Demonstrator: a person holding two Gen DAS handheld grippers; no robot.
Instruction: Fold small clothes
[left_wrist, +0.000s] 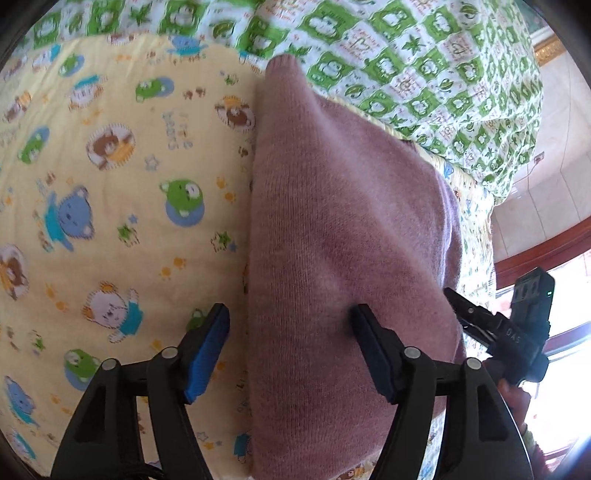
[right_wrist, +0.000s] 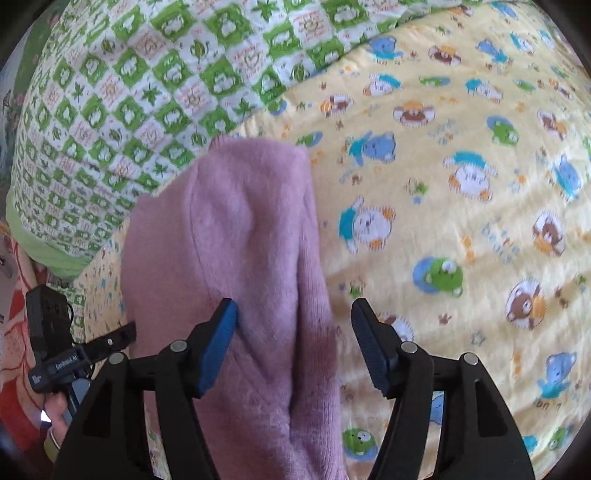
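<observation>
A pink knitted garment (left_wrist: 343, 229) lies folded in a long strip on the yellow bear-print sheet (left_wrist: 110, 206). My left gripper (left_wrist: 290, 308) hangs open just above it and straddles its left edge, the blue-padded finger (left_wrist: 207, 350) over the sheet and the other finger over the knit. In the right wrist view the same pink garment (right_wrist: 240, 229) shows a lengthwise fold ridge. My right gripper (right_wrist: 294, 302) is open over its right edge, with one finger above the knit and one above the sheet (right_wrist: 461, 229). Neither pair of pads presses the cloth.
A green-and-white patterned quilt (left_wrist: 406, 66) is bunched along the far side of the sheet, touching the garment's far end. The bed's edge, tiled floor and a wooden frame (left_wrist: 546, 251) show at the right. Each wrist view catches the other gripper at its side (left_wrist: 517, 325) (right_wrist: 55, 350).
</observation>
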